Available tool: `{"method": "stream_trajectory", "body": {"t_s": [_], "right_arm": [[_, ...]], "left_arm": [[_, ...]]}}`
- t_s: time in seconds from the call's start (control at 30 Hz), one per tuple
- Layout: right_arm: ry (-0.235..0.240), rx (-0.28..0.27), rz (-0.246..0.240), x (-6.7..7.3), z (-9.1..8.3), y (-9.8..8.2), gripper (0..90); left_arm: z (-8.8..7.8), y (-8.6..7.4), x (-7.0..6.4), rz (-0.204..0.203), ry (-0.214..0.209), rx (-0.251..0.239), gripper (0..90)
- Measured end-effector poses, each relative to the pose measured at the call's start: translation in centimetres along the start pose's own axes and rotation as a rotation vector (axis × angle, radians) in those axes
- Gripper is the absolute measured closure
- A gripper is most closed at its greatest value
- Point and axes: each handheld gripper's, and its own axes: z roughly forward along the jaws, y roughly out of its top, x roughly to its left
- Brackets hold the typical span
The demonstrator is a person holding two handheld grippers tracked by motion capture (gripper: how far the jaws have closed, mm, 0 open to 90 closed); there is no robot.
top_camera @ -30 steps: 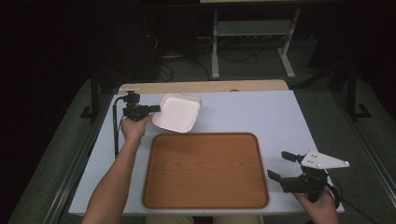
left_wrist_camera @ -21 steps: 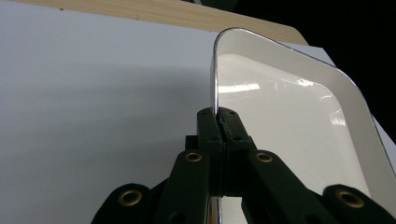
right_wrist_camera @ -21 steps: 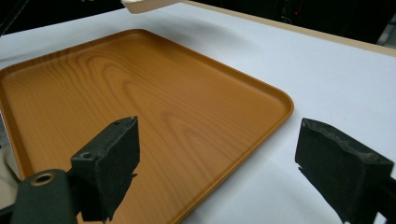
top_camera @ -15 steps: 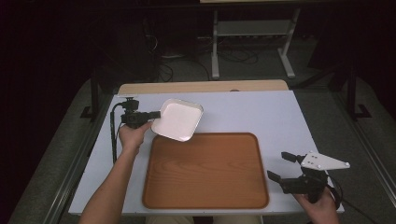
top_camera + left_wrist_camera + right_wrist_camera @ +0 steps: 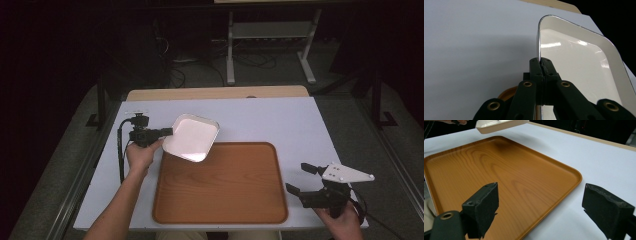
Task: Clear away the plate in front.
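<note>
High view: left tool (image 5: 167, 132) is clamping the near-left rim of the white dish (image 5: 191, 137), carrying it off the surface (image 5: 280, 120), now overhanging the far-left corner of the wooden tray (image 5: 225, 190); earlier it sat farther back, clear of the tray. Likely heading for placement on the tray. Right tool (image 5: 303, 179) is idling open, near right, unmoved.

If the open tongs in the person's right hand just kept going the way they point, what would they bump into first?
Probably the wooden tray: the right tongs point low across the table toward its near edge, though depth is hard to judge.
</note>
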Motion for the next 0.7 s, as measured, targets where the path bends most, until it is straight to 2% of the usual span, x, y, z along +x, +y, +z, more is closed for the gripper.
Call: {"method": "stream_trajectory", "body": {"t_s": [0.17, 0.7], "right_arm": [[0.0, 0.001, 0.002, 0.0, 0.0, 0.0, 13.1], [0.003, 0.005, 0.002, 0.1, 0.1, 0.0, 13.1]], "left_arm": [[-0.1, -0.7, -0.5, 0.011, -0.001, 0.014, 89.2], [0.4, -3.6, -1.6, -0.003, -0.013, 0.047, 89.2]]}}
